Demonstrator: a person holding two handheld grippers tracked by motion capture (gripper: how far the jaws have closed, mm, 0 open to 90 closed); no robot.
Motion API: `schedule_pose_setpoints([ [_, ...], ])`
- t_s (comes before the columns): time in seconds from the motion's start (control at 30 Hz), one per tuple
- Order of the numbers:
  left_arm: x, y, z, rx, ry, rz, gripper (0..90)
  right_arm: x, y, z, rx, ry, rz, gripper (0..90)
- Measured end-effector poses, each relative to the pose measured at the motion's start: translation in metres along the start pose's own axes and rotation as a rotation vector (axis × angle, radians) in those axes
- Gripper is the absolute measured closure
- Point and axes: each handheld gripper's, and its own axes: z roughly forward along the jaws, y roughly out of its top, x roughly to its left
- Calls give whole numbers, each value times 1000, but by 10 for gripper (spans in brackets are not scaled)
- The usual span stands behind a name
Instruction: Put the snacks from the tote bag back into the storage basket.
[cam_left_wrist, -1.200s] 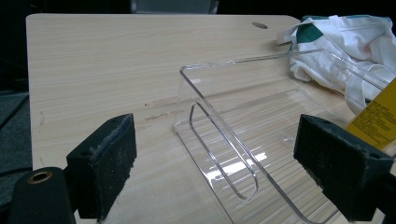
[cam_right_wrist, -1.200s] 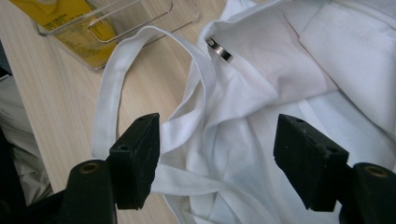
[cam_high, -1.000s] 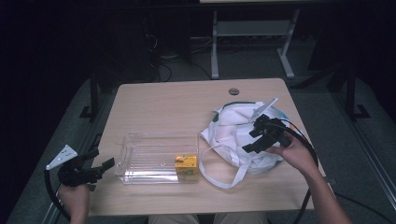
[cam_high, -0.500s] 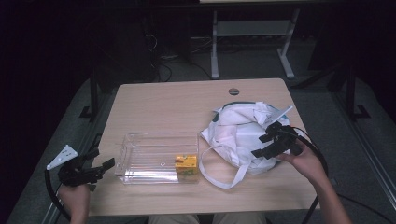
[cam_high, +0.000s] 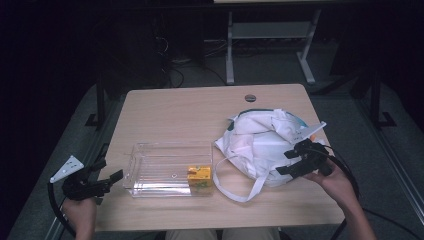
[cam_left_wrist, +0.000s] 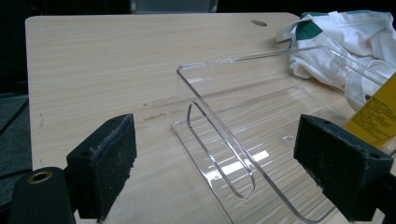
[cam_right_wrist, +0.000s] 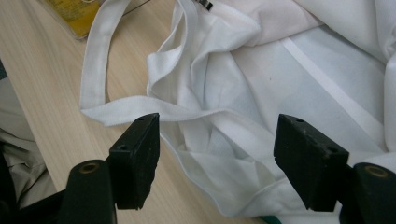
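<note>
A crumpled white cloth bag (cam_high: 260, 145) with long handles lies on the right half of the table. My right gripper (cam_high: 285, 163) is at its near right side, open, jaws spread over the fabric without pinching it. In the right gripper view the bag (cam_right_wrist: 289, 70) lies between and beyond the jaws of that gripper (cam_right_wrist: 217, 154), and a handle strap (cam_right_wrist: 93, 60) loops out over the wood. A clear plastic tray (cam_high: 170, 145) sits left of the bag with a yellow carton (cam_high: 199, 176) in its right end. My left gripper (cam_high: 110, 170) hangs open off the table's left front, facing the tray (cam_left_wrist: 219, 116).
The wooden table (cam_high: 190, 110) has a round cable hole (cam_high: 250, 98) near its far edge. A metal desk frame (cam_high: 270, 30) stands on the dark floor behind. The left gripper view shows the carton (cam_left_wrist: 373, 114) and the bag (cam_left_wrist: 345, 42) beyond the tray.
My right gripper has slid to the right and toward the front edge, a little lower, from above the bag to its near right side. The left gripper has stayed put.
</note>
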Motion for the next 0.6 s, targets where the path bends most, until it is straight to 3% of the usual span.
schedule_pose_setpoints([
  [0.6,-2,1,2,9,-4,21,127,14,-37,-1,-43,-12,28,293],
])
